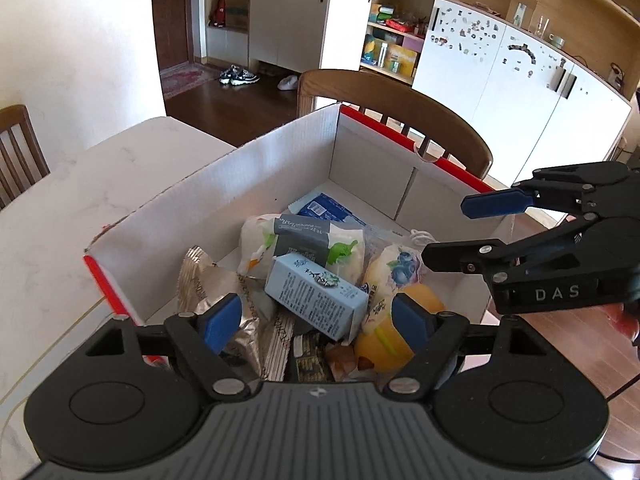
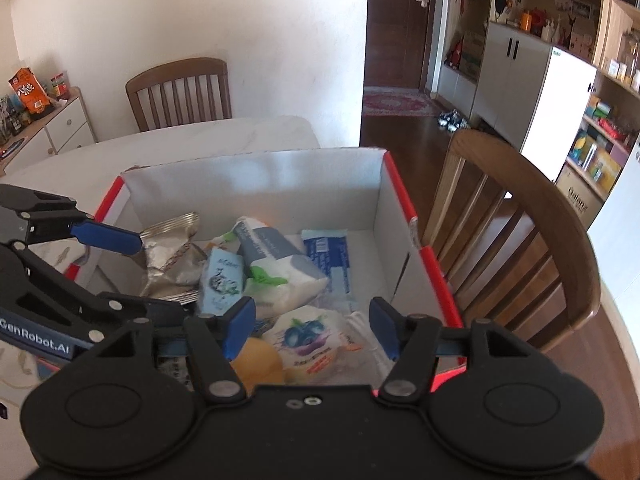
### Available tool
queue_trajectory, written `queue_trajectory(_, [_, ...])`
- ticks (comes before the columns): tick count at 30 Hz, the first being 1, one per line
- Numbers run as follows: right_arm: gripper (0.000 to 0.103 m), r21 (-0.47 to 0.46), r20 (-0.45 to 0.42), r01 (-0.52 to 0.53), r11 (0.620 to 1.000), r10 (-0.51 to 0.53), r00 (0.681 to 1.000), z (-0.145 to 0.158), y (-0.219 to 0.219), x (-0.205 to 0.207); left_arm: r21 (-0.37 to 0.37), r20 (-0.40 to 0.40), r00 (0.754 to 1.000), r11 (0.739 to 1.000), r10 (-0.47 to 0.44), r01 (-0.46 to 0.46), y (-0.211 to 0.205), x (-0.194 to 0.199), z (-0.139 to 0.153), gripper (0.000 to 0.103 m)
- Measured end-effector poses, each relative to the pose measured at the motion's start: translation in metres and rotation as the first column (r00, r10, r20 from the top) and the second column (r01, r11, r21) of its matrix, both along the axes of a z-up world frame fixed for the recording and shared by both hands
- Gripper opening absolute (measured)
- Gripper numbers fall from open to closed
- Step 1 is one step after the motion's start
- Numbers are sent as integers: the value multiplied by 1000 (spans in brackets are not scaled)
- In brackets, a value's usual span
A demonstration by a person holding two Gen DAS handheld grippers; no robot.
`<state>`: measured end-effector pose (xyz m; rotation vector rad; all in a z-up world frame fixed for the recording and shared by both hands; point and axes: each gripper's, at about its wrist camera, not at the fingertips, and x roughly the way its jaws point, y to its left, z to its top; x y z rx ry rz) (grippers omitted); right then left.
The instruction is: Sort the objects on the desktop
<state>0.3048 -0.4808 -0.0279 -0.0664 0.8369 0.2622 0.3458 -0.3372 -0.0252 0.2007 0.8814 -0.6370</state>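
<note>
A white cardboard box with red edges (image 1: 280, 160) (image 2: 256, 176) stands on the white table and holds several items: a light blue carton (image 1: 316, 296) (image 2: 222, 276), a grey-and-white packet (image 1: 304, 240) (image 2: 276, 264), a blueberry snack bag (image 1: 394, 268) (image 2: 308, 340), a silver foil packet (image 1: 208, 280) (image 2: 172, 252), a blue flat pack (image 1: 324, 206) (image 2: 326, 256) and a yellow round thing (image 1: 400, 332) (image 2: 258, 364). My left gripper (image 1: 318, 322) (image 2: 120, 264) is open and empty over the box's near side. My right gripper (image 2: 312, 326) (image 1: 460, 228) is open and empty above the box's right part.
A wooden chair (image 1: 400, 112) (image 2: 520, 240) stands right behind the box. Another chair (image 2: 180, 88) is at the table's far side. The marble table (image 1: 80, 200) stretches left of the box. Cabinets and shelves (image 1: 520, 80) line the far wall.
</note>
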Motion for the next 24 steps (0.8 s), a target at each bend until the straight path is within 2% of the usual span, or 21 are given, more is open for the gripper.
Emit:
queue_trajectory(8, [69,17,-40,-4,1000,4,999,6,13,-7,-7,38,999,1000,1,0,15,-13,12,82])
queue_trajectory(21, [83,33,-24,-11,999,12,1000,22,36,-37,-25,77,997,1000,1,1,43,-40,26,82])
queue_trajectory(24, [85,44,-14,-5,999,6,1000,26,41,-45,-37,84,996,999,6,-3,52,-48,29,93])
